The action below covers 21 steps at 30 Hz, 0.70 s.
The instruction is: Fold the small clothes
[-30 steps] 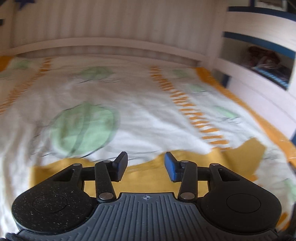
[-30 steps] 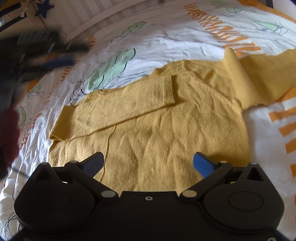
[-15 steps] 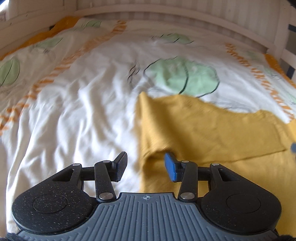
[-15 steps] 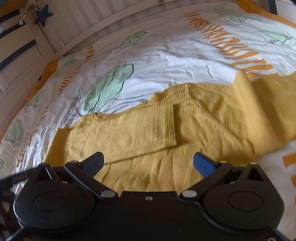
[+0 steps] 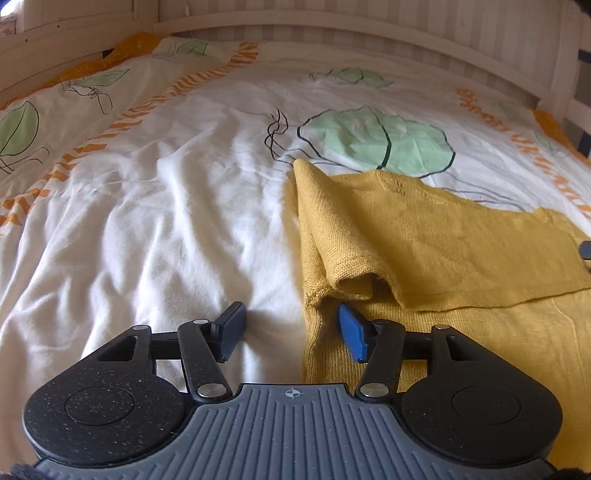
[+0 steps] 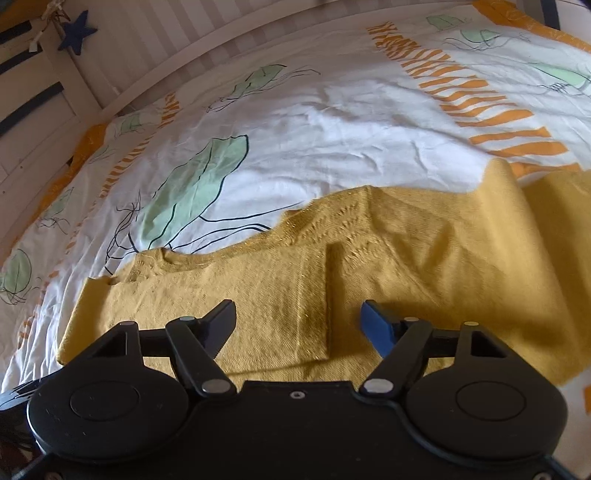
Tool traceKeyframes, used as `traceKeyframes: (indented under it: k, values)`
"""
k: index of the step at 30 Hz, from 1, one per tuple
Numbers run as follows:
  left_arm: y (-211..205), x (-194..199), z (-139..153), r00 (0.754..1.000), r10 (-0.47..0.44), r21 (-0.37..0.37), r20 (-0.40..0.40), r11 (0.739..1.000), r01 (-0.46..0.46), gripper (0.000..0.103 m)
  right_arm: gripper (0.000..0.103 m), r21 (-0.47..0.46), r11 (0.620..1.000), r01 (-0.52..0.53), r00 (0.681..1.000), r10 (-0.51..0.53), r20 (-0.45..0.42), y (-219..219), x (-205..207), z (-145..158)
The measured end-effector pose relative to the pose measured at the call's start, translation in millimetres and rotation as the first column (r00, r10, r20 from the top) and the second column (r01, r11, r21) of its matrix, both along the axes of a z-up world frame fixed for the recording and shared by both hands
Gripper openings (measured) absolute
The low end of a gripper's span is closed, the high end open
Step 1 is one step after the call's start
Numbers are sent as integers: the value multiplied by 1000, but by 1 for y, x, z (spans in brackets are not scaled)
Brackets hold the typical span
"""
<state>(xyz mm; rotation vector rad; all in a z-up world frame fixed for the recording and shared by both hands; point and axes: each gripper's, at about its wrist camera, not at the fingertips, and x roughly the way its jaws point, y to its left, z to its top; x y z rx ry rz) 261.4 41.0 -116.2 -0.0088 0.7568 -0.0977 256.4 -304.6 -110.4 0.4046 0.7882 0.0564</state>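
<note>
A bed (image 5: pixel 155 229) fills both views, covered by a white duvet (image 6: pixel 332 140) printed with pale green leaves and orange stripes, and closed in behind by a white slatted rail (image 5: pixel 332 29). A dark blue star (image 6: pixel 75 35) hangs on the woodwork at the upper left of the right wrist view. On the duvet lies a mustard yellow knitted sweater (image 6: pixel 424 266), spread flat with its neckline towards the rail; one sleeve (image 6: pixel 236 306) is folded across the chest, its cuff end lying near the middle of the body, while the other sleeve (image 6: pixel 546 221) stretches away to the right. In the left wrist view the folded sleeve forms a loose loop at the sweater's side edge (image 5: pixel 351 284), slightly raised off the layer below. The left tongs (image 5: pixel 291 330) sit low over that side edge, about half open and opening; the blue-padded finger rests against the knit just under the loop, the other finger is over bare duvet, and the edge of the fabric lies between them without being pinched. The right tongs (image 6: pixel 299 323) hover over the folded sleeve's cuff, wide apart but closing, the cuff's edge between the fingers and not gripped.
</note>
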Motion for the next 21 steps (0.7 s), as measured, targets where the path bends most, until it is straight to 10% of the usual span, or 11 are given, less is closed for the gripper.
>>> traceKeyframes:
  k: [8,12,21]
  values:
    - [-3,-3,-5,1000,-5,10,30,1000,4,58,46,-19,1000,-14,1000,13,-11,9,14,-4]
    - [-2,-2,-5,999,-7,12,32,1000,7,58,13,-45,998,-39,999,38,-6,14,13,5]
    - [0,-3,-6,999,-7,0,34,1000,7,58,13,-176,984,-4,1000,5,5,0,0,27]
